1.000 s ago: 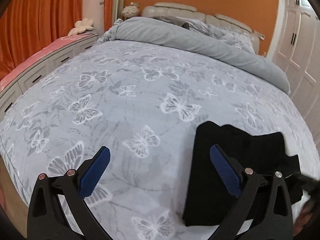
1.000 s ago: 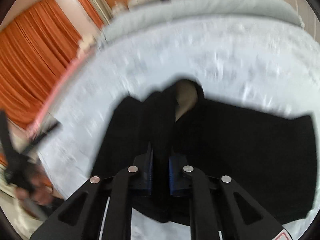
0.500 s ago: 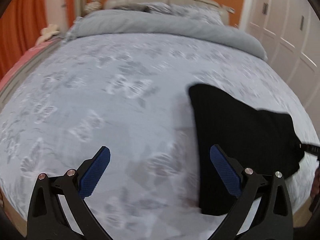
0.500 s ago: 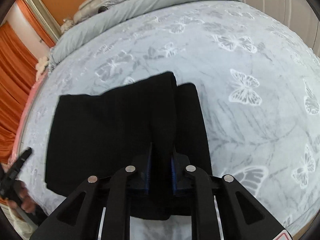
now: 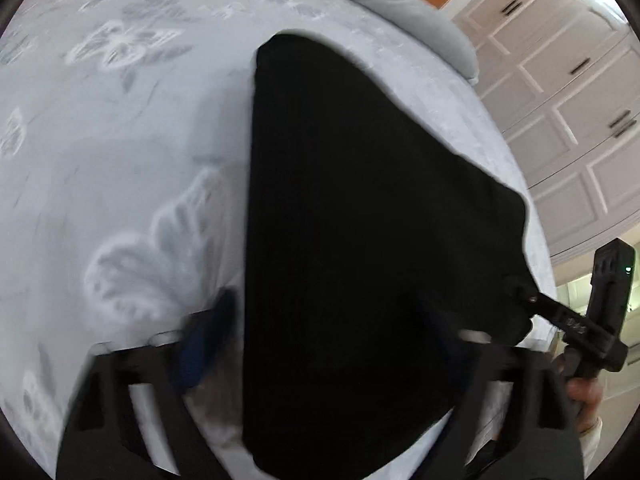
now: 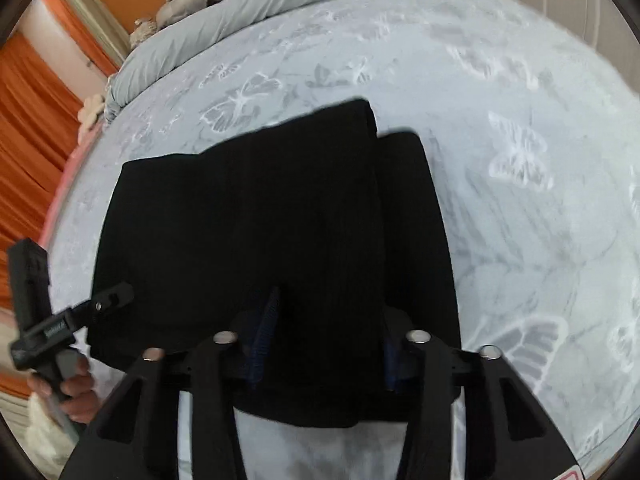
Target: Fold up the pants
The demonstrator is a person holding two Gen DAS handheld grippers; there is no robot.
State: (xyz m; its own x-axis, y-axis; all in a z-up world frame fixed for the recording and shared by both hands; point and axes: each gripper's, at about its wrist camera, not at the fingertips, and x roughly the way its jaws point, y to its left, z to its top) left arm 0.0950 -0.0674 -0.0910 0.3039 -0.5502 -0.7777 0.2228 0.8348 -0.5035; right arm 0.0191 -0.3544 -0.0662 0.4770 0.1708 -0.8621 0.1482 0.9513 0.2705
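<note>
1. We see the left gripper (image 5: 320,344) lower and nearer the black pants (image 5: 360,240) than a second ago, when it faced mostly bare bedspread. Its jaws have just been closing from their widest, and the near edge of the folded cloth now lies between them. The frame is blurred, so we cannot tell whether the pads press on the fabric.

2. We see the right gripper (image 6: 328,344) with jaws that have just been opening. A second ago they were clenched on a fold of cloth. Now the blue pads (image 6: 264,340) stand apart, with the thick fold lying loose between them: released.

3. We judge that one fold has been laid down and that the left side is taking a new grasp for the next one.

4. The pants lie flat as a stacked bundle on the butterfly bedspread (image 6: 520,200), directly ahead of both sets of jaws and reaching in between them.

5. Beyond the jaws we note a grey duvet (image 6: 240,20) at the head of the bed, orange curtains (image 6: 24,112) to one side and white wardrobe doors (image 5: 560,100) to the other.

6. Nothing lies on the bedspread around the bundle. Each gripper works close beside the other at the same near edge, so crowding is the likely hindrance.
</note>
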